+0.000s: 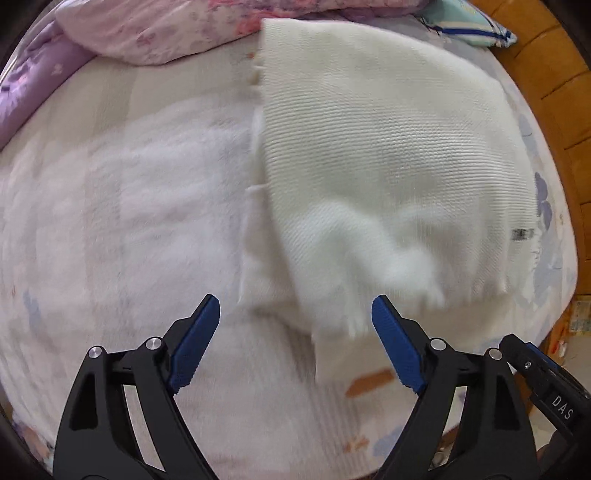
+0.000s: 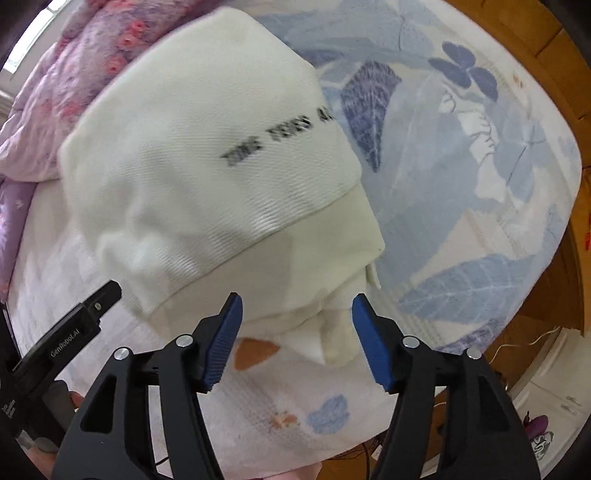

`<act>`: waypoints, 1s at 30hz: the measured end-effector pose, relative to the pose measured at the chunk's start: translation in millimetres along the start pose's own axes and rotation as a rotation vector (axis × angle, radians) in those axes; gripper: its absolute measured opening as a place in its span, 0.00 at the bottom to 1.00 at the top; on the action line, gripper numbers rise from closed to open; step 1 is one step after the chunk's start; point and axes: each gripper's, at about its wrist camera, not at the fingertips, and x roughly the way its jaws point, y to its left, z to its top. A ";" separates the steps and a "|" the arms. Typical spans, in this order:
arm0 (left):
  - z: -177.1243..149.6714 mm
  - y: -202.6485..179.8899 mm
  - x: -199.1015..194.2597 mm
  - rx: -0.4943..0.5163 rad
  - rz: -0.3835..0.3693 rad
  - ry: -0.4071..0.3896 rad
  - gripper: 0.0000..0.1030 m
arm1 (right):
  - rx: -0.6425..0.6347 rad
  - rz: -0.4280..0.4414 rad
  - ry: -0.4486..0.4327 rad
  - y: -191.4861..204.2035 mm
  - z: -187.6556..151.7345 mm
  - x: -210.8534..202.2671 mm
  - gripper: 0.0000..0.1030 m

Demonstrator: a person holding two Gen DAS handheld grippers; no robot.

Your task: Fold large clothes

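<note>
The white ribbed knit garment (image 2: 207, 162) lies folded over on the floral bedsheet (image 2: 480, 155); further folds likely remain. Left gripper (image 1: 295, 314) and right gripper (image 2: 297, 308) are both spread, empty.

1. A bed (image 1: 122, 206) carries everything, covered by a pale sheet (image 2: 461, 206) printed with blue leaves and butterflies.
2. A folded white knit garment (image 1: 388, 147) lies flat on the sheet.
3. A pink flowered quilt (image 1: 147, 33) lies bunched along the far edge, touching the garment.
</note>
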 end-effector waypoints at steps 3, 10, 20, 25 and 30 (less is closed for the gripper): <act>-13.3 18.2 -31.4 -0.029 -0.007 -0.018 0.82 | -0.052 0.002 -0.067 21.0 -14.4 -33.0 0.63; -45.9 55.3 -123.0 -0.055 -0.017 -0.108 0.82 | -0.108 -0.015 -0.217 67.8 -57.1 -111.1 0.63; -112.1 128.4 -233.5 -0.057 -0.021 -0.217 0.82 | -0.121 0.017 -0.301 128.8 -134.6 -196.7 0.63; -146.6 175.4 -277.5 -0.043 0.012 -0.281 0.82 | -0.116 0.016 -0.354 150.3 -178.4 -222.8 0.64; -175.6 216.8 -314.7 -0.025 0.014 -0.320 0.82 | -0.126 0.052 -0.393 173.4 -223.3 -243.5 0.64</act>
